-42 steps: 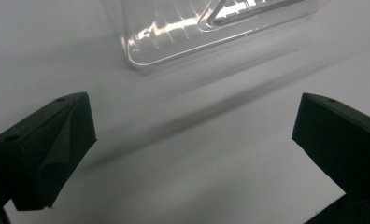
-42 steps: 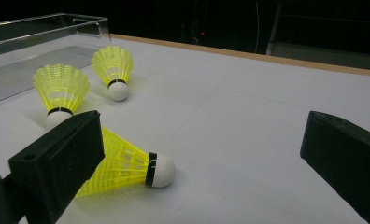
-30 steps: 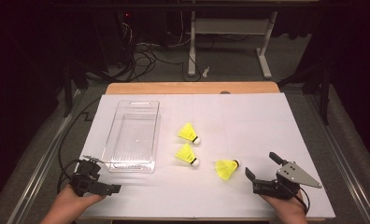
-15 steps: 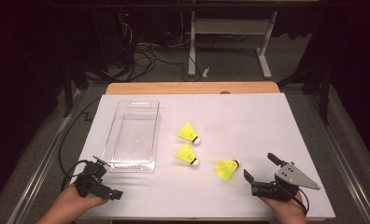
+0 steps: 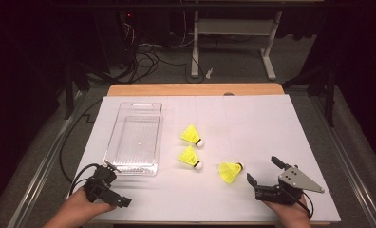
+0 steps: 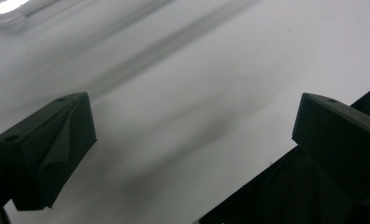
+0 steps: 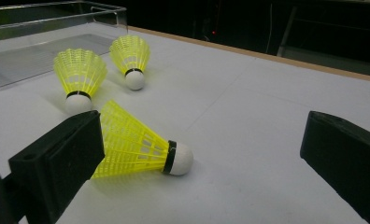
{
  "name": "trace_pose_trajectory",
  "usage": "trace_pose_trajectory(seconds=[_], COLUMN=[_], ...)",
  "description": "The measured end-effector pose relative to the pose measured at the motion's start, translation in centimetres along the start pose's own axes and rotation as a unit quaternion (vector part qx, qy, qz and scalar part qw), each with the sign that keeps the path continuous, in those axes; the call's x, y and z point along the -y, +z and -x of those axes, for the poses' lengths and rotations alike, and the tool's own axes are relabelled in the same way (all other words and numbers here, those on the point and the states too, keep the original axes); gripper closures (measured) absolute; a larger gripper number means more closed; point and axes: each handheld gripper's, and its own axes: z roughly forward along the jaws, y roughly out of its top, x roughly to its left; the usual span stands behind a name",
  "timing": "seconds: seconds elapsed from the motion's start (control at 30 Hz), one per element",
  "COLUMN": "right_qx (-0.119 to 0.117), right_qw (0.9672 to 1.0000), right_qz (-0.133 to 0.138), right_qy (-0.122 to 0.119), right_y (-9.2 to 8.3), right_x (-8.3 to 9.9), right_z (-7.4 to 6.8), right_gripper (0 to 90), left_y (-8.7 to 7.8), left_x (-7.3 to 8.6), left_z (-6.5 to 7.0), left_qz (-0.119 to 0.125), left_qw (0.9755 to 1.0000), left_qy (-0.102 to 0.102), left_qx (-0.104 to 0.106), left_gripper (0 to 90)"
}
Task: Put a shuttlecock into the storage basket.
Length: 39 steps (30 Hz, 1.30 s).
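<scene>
Three yellow shuttlecocks with white corks lie on the white table: one (image 5: pixel 192 135) farthest back, one (image 5: pixel 190 157) in the middle, one (image 5: pixel 230 171) nearest my right gripper (image 5: pixel 263 170). That gripper is open at the front right, and the nearest shuttlecock (image 7: pixel 136 144) lies on its side just ahead of its left jaw. The other two (image 7: pixel 80 74) (image 7: pixel 129 56) lie beyond. My left gripper (image 5: pixel 119 185) is open at the front left, just below the clear tray (image 5: pixel 134 137). In the left gripper view, its open gripper (image 6: pixel 192 121) has only bare white table between its jaws.
The clear plastic tray (image 7: pixel 33 51) is empty and lies lengthwise on the table's left half. A wooden table edge (image 5: pixel 195 89) runs along the back, with dark floor, cables and a desk frame beyond. The tray's corner (image 6: pixel 5 7) glints at the top left of the left gripper view.
My left gripper has shifted slightly right and turned, its jaws now angled toward the table's front edge. The right gripper and the shuttlecocks have hardly moved.
</scene>
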Motion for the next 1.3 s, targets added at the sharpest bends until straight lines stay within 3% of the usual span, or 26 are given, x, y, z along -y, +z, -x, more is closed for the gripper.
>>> trace_pose_trajectory(seconds=[0.53,1.3], right_qx=[0.000,-0.005], right_qw=[1.0000,0.9999], right_qz=[-0.001,0.002], right_qy=[-0.003,-0.010], right_y=[-0.1,-0.1], right_x=[0.1,0.0], right_z=[-0.2,-0.3], right_gripper=[0.4,0.4], left_y=[0.3,1.7], left_x=[-1.8,-5.1], left_z=[2.6,7.2], left_qz=[-0.013,-0.045], left_qw=[0.9992,0.9942], left_qy=[0.035,0.096], left_qx=[0.015,0.022], left_gripper=[0.8,0.7])
